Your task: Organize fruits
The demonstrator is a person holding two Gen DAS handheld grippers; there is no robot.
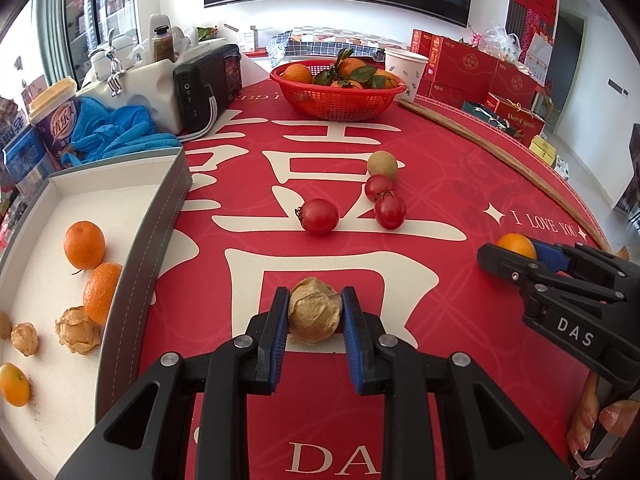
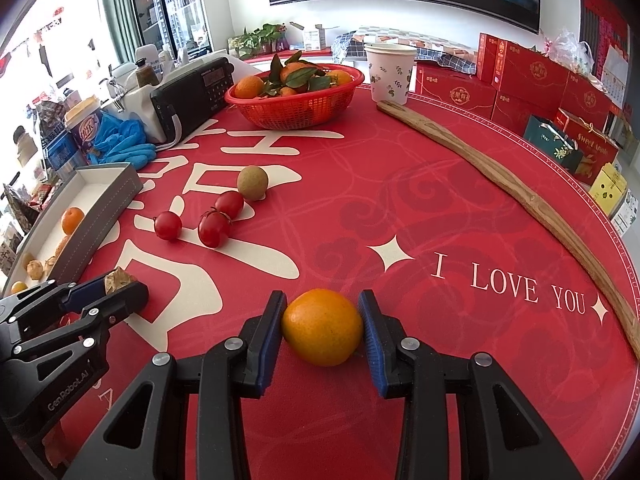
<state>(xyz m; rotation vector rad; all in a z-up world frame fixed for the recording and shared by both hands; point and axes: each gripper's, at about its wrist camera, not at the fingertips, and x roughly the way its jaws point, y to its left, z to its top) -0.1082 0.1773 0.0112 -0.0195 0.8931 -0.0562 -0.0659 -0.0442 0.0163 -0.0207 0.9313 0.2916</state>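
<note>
My left gripper (image 1: 315,300) is shut on a papery husked physalis (image 1: 315,315) low over the red mat; it also shows in the right wrist view (image 2: 120,284). My right gripper (image 2: 322,304) is shut on a small orange (image 2: 322,326), which also shows in the left wrist view (image 1: 517,245). Three cherry tomatoes (image 1: 319,216) (image 1: 390,212) (image 1: 378,187) and a brown-green longan (image 1: 382,165) lie mid-mat. The white tray (image 1: 164,216) at left holds oranges (image 1: 84,245), husked physalis (image 1: 78,330) and a kumquat (image 1: 14,385).
A red basket (image 1: 340,100) of leafy oranges stands at the back, with a paper cup (image 1: 405,67) beside it. A long wooden stick (image 2: 520,200) lies along the right edge. A radio (image 1: 208,84), blue gloves (image 1: 116,132) and a drink cup (image 1: 54,116) crowd the left.
</note>
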